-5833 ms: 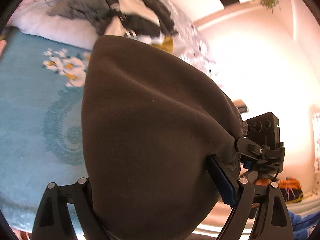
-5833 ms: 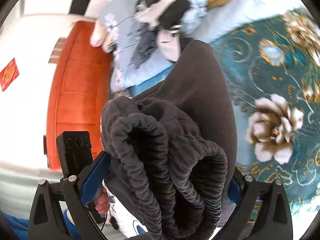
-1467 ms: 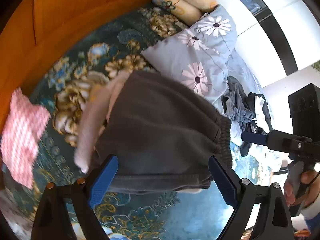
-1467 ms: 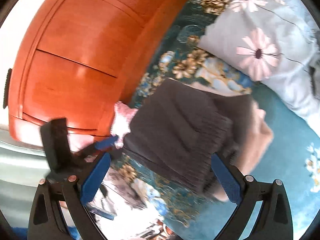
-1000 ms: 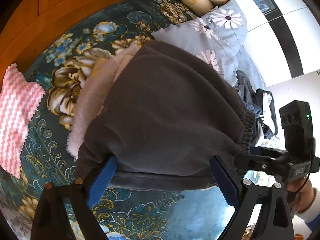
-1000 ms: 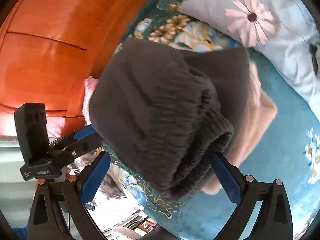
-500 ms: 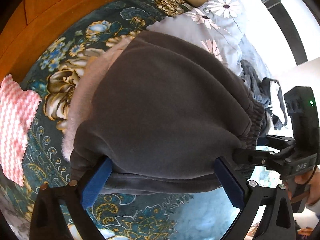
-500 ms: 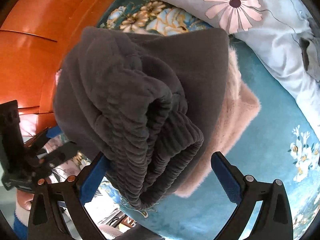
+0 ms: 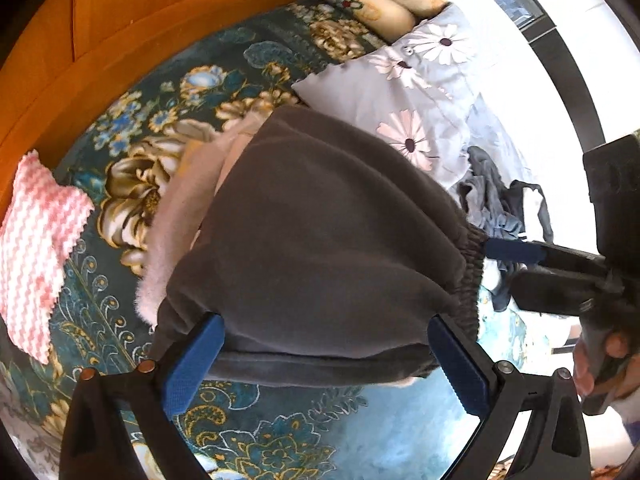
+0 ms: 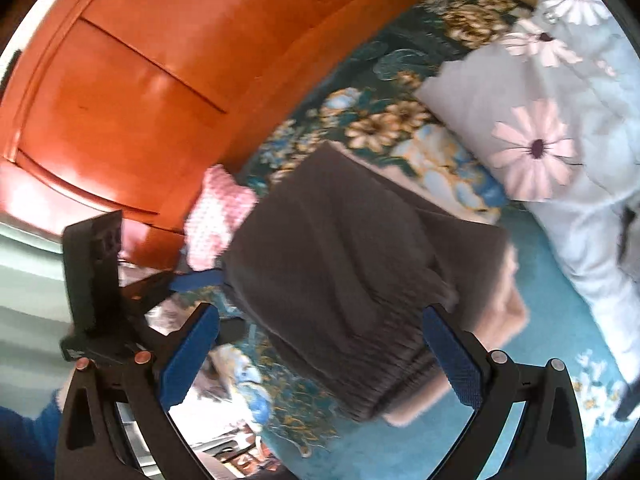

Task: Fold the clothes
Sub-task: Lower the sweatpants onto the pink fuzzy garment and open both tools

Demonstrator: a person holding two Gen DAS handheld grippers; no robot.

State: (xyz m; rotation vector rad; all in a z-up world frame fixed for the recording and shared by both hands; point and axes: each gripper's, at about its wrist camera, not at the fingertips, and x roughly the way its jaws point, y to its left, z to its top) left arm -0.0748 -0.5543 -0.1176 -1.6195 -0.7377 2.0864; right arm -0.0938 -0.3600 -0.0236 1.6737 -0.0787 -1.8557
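Note:
Folded dark grey fleece trousers [image 9: 320, 240] lie on top of a folded pale pink fleece garment [image 9: 176, 224] on the floral bed cover; they also show in the right wrist view [image 10: 344, 272]. My left gripper [image 9: 326, 356] is open, its blue pads at the near folded edge of the trousers. My right gripper [image 10: 320, 352] is open and empty, just short of the elastic waistband end. The right gripper shows in the left wrist view [image 9: 560, 264], and the left gripper in the right wrist view [image 10: 132, 280].
An orange wooden headboard [image 10: 168, 60] borders the bed. A pink zigzag cloth [image 9: 36, 256] lies by it. Daisy-print pillows [image 9: 420, 92] lie beyond the stack, with a heap of unfolded dark clothes [image 9: 500, 212] further on.
Both grippers have let go of the grey trousers, which now rest on the pink garment. The right gripper has drawn back from the waistband; the left stays at the folded edge.

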